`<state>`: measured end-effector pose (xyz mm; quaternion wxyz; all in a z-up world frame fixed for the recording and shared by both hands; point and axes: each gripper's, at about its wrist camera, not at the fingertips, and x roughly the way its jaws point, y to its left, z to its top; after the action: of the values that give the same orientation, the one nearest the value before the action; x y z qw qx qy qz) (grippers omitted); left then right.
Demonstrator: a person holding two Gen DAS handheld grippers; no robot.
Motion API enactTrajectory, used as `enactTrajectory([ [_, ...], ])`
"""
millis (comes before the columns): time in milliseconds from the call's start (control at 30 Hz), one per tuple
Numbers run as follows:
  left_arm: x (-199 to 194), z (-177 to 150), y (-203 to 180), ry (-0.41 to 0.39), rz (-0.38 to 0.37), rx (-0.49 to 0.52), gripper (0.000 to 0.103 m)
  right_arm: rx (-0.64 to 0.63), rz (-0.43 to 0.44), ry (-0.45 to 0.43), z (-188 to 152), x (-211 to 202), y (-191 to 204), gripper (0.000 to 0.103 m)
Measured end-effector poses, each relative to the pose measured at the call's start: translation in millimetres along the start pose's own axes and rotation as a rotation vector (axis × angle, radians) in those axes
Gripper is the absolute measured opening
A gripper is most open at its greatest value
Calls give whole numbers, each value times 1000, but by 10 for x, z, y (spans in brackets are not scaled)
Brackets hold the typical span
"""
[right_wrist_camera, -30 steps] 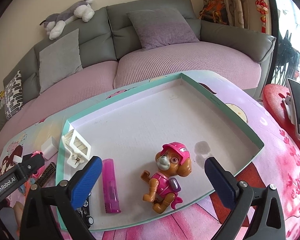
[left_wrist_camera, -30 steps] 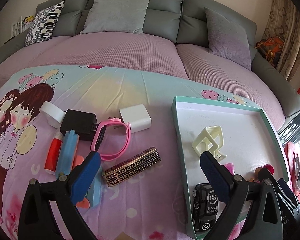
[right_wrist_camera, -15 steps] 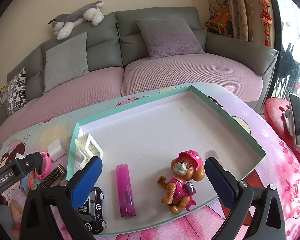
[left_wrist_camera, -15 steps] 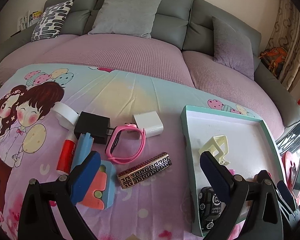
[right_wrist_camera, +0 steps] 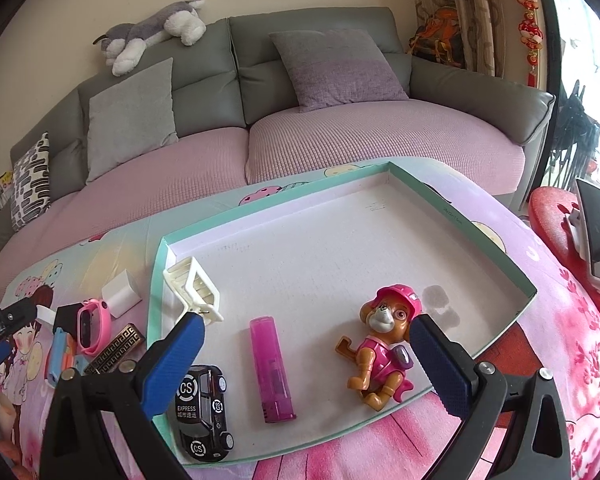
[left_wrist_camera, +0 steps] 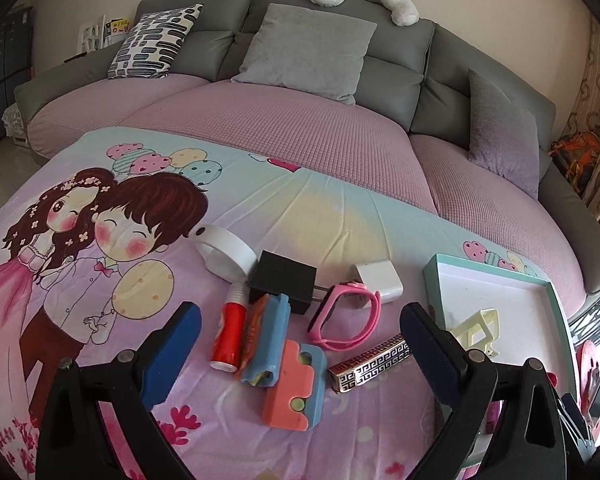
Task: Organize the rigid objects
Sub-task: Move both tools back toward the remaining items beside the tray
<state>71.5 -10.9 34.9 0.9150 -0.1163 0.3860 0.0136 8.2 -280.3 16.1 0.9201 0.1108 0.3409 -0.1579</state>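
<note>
Blue-padded left gripper [left_wrist_camera: 300, 344]: spread wide above blocks [left_wrist_camera: 296, 388]
Right gripper [right_wrist_camera: 306, 354]: spread, empty, over tray [right_wrist_camera: 496, 256]
Lighter [right_wrist_camera: 271, 368]: flat, apparently untouched

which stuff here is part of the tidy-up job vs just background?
Job: tray; inside it toy car, pink lighter, pup figure, cream clip; outside it pink watch, black charger, patterned lighter.

Background: sofa, plush dog, cushions.
</note>
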Motion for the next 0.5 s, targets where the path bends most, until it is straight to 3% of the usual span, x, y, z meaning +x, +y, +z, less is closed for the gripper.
enactTrajectory([
  [133, -44, 41, 279, -15, 30, -58, 100, -63, 4, -11, -1, -60, 206, 103],
  [500, 12, 24, 977, -2, 75, -249, 100, -253, 132, 11, -89, -34, 1046, 103],
])
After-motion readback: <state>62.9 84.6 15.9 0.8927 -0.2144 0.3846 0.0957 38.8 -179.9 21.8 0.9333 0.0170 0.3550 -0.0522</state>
